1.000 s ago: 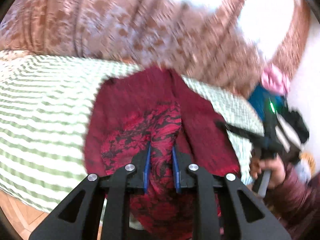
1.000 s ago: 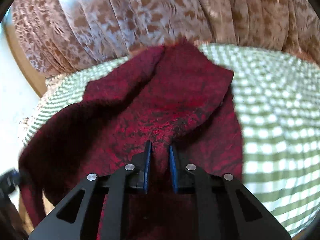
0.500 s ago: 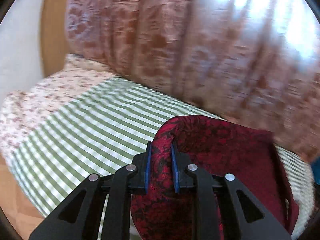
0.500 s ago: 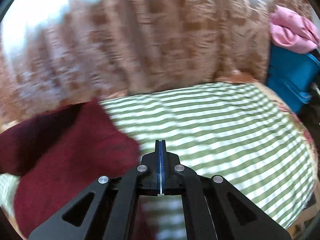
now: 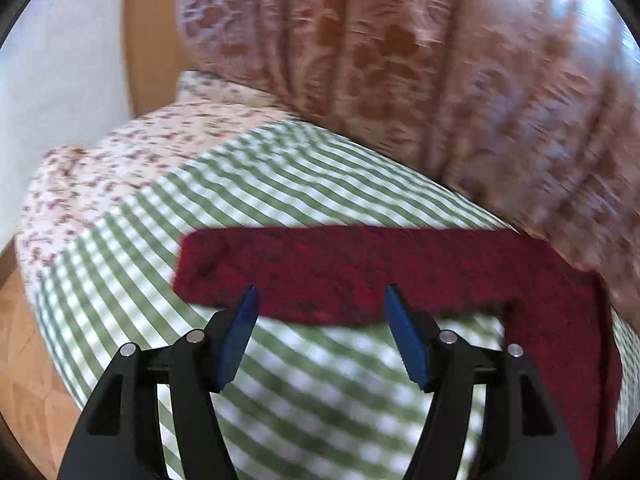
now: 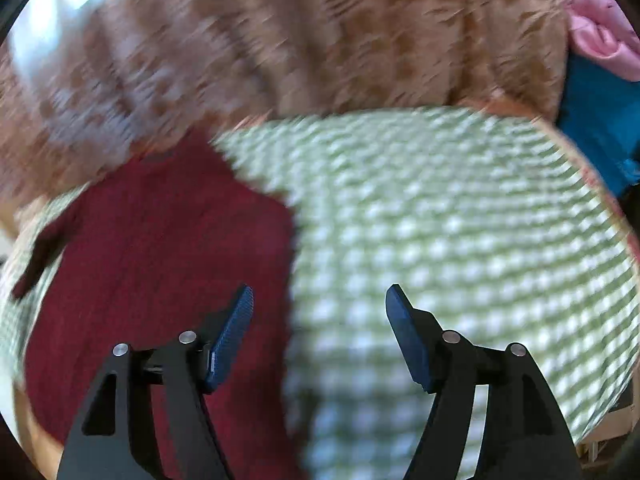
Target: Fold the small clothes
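A dark red garment (image 5: 360, 272) lies flat on the green-and-white checked cloth (image 5: 320, 380), one long strip stretched across the left wrist view. My left gripper (image 5: 320, 300) hovers over the strip's near edge, its jaws opening, blue pads (image 5: 240, 332) wide apart with no cloth pinched between them. In the right wrist view the same red garment (image 6: 160, 272) fills the left side. My right gripper (image 6: 320, 300) is over the garment's right edge, jaws opening, nothing gripped; its left pad (image 6: 232, 332) is over the red cloth, the other over checks.
A brown patterned curtain (image 5: 400, 72) hangs behind the checked surface. A floral sheet (image 5: 120, 152) covers the left end, with wooden floor (image 5: 24, 340) below it. At the far right sit a blue container (image 6: 596, 120) and a pink cloth (image 6: 600, 28).
Both grippers were shut on the red garment a second ago. The right one was shut and empty half a second ago. Both now stand apart, and the garment lies flattened on the checked cloth.
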